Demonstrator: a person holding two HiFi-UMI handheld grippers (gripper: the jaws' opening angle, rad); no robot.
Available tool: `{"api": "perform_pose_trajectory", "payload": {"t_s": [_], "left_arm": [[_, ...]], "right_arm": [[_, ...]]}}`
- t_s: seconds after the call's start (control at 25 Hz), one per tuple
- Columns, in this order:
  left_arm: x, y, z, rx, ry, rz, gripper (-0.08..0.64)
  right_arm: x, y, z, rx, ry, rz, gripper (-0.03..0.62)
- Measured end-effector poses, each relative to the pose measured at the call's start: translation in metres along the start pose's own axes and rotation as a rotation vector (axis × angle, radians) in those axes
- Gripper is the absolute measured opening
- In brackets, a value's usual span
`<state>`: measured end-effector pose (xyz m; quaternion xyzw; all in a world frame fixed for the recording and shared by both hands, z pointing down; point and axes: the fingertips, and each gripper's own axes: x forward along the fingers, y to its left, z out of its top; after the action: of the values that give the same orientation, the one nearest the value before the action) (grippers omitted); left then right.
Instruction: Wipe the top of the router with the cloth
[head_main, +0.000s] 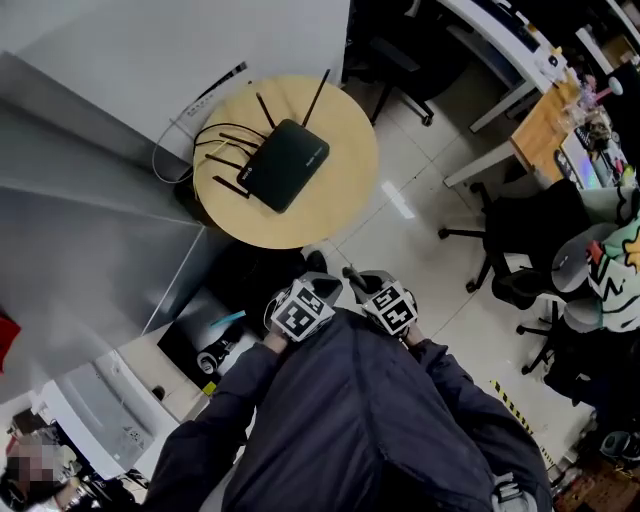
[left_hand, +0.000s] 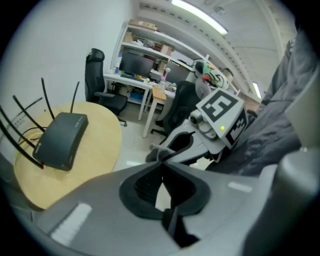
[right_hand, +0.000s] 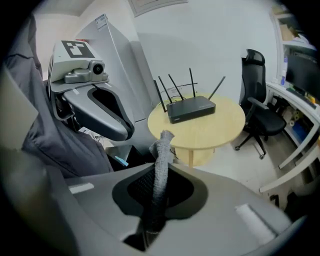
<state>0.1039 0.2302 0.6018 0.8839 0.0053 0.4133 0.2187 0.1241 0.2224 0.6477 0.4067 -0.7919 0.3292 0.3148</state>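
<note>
The black router (head_main: 286, 163) with several thin antennas lies on a round wooden table (head_main: 335, 215), well ahead of both grippers. Both grippers are held close to my body, away from the table. My right gripper (right_hand: 161, 150) is shut on a grey cloth (right_hand: 161, 167), which sticks up from between its jaws. My left gripper (left_hand: 161, 162) is shut with nothing in it. In the left gripper view the router (left_hand: 62, 139) lies at the left, and the right gripper (left_hand: 159, 156) shows beside it with the cloth tip (left_hand: 152, 151) poking out. The right gripper view shows the router (right_hand: 191, 109) straight ahead.
A grey cabinet (head_main: 90, 170) stands left of the table, against a white wall. Cables (head_main: 175, 150) hang behind the router. Black office chairs (head_main: 520, 240) and desks (head_main: 540, 120) fill the right side. A white machine (head_main: 100, 410) sits low at the left.
</note>
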Motion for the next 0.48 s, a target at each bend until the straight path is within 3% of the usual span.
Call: {"api": "perform_pose_trajectory", "payload": {"t_s": [0.28,0.48], "left_arm": [[-0.019,0.090,0.037,-0.085,-0.070,0.086,0.000],[-0.028,0.127,0.059,-0.218,-0.124,0.147,0.000]], "right_arm": [[0.037,-0.045,0.093,-0.124,0.006,0.045,0.029],[0.064,-0.067,0.134,-0.268,0.063,0.152,0.029]]}}
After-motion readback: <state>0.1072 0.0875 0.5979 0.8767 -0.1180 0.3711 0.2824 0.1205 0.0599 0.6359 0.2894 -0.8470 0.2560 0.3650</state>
